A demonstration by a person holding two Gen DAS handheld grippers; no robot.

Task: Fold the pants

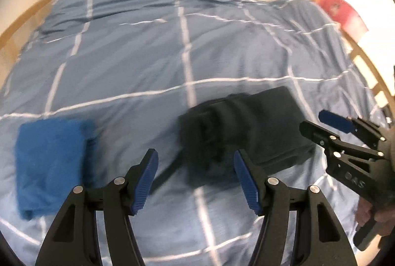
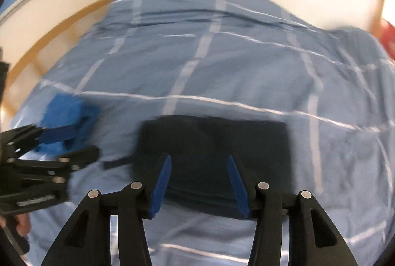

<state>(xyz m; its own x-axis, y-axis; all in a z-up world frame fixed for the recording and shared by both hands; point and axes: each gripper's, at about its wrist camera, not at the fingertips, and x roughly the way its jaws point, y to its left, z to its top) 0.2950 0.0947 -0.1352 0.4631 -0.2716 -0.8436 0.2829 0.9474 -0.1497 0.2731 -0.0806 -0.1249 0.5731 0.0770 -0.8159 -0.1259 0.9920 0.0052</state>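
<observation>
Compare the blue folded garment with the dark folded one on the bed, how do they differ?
The blue folded garment is bright blue; the dark folded pants look almost black. The blue one lies off to the left, away from both grippers; the dark one lies just ahead of the right gripper. Both rest folded on the checked bedcover.

Mounted on each gripper, angled steeply down and forward along the fingers, close above the checked blue duvet (image 1: 148, 56). Shared by both: folded dark pants (image 2: 212, 150), blue cloth (image 1: 49, 162), duvet, each other's gripper.
</observation>
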